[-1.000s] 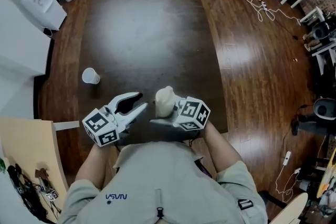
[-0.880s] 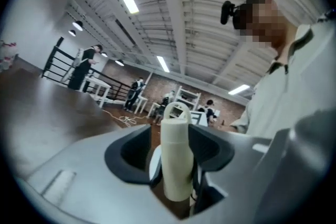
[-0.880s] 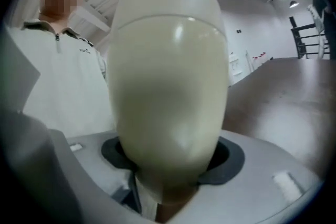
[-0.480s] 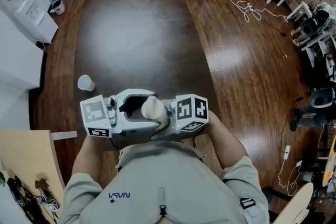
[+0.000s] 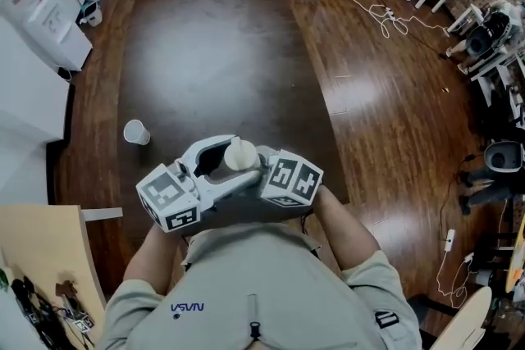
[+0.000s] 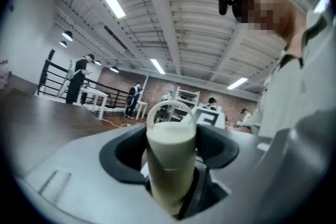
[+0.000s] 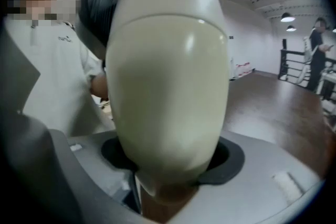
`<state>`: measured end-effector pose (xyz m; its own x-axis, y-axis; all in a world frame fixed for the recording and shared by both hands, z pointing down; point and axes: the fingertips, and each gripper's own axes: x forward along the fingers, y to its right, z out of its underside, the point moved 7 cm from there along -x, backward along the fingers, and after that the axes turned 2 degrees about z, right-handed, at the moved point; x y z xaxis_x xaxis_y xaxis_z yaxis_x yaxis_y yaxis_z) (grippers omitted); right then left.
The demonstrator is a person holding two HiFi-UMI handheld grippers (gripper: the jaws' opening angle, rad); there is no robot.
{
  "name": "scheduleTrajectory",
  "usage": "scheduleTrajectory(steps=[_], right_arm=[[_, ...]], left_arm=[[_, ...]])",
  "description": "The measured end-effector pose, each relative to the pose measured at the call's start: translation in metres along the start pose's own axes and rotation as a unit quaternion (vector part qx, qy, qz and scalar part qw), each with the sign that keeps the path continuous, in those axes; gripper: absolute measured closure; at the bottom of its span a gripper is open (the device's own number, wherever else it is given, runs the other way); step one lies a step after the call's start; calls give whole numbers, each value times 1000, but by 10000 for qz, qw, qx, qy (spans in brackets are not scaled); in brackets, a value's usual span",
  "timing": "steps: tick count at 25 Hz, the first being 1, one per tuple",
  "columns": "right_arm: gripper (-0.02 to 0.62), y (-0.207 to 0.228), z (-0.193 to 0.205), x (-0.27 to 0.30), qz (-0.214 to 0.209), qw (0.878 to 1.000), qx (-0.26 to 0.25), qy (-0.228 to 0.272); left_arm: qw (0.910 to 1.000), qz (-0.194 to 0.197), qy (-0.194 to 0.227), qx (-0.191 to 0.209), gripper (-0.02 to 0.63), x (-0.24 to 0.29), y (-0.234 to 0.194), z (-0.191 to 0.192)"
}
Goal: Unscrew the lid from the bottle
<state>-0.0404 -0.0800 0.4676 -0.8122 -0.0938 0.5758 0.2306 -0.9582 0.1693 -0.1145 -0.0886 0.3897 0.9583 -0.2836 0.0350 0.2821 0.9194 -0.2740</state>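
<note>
Cream plastic bottle [image 7: 168,97] roughly upright in front of the person's chest, above the wooden floor [image 5: 221,37]. Right gripper [image 7: 170,161] clamped on the lower body, dark pads pressed to both sides. Left gripper [image 5: 244,156] comes in level from the opposite side. The lid [image 6: 170,139], with its loop handle on top, stands between its jaws. Those jaws have just been closing, and both pads lie against the lid. White cup [image 5: 135,132] on the floor, well apart to the left.
</note>
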Motion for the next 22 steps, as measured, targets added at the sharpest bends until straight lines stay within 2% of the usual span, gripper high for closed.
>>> scheduleTrajectory(steps=[1, 2, 4, 5, 7, 10, 14, 17, 20, 22], right_arm=[[295, 6, 0, 2, 656, 9978, 44, 47], [295, 11, -1, 5, 1375, 9904, 84, 94], [295, 18, -1, 7, 2600, 9653, 188, 165], [295, 20, 0, 9, 2978, 9541, 266, 195], [295, 21, 1, 10, 3340, 9414, 389, 263], [295, 20, 4, 10, 3372, 9404, 361, 252], [295, 18, 3, 7, 3200, 9466, 323, 239], [295, 13, 1, 6, 2939, 9548, 327, 305], [295, 6, -2, 2, 2251, 9721, 400, 522], [295, 0, -6, -4, 1487, 9859, 360, 682]], left_arm=[[9993, -355, -13, 66, 302, 1, -1, 2], [9975, -690, -40, 132, 304, 2, -1, 4], [9921, -1232, -75, 207, 304, 6, -1, 8], [9897, -1413, -71, 222, 304, 7, 0, 10], [9870, -1590, -35, 242, 304, 8, 1, 11], [9868, -1601, -14, 226, 304, 7, 2, 14], [9880, -1530, -18, 232, 304, 8, 4, 14], [9912, -1290, 48, 287, 304, 6, 8, 11], [9975, -625, 256, 204, 304, 0, 13, 3], [9991, -14, 407, 119, 282, -7, 15, -5]])
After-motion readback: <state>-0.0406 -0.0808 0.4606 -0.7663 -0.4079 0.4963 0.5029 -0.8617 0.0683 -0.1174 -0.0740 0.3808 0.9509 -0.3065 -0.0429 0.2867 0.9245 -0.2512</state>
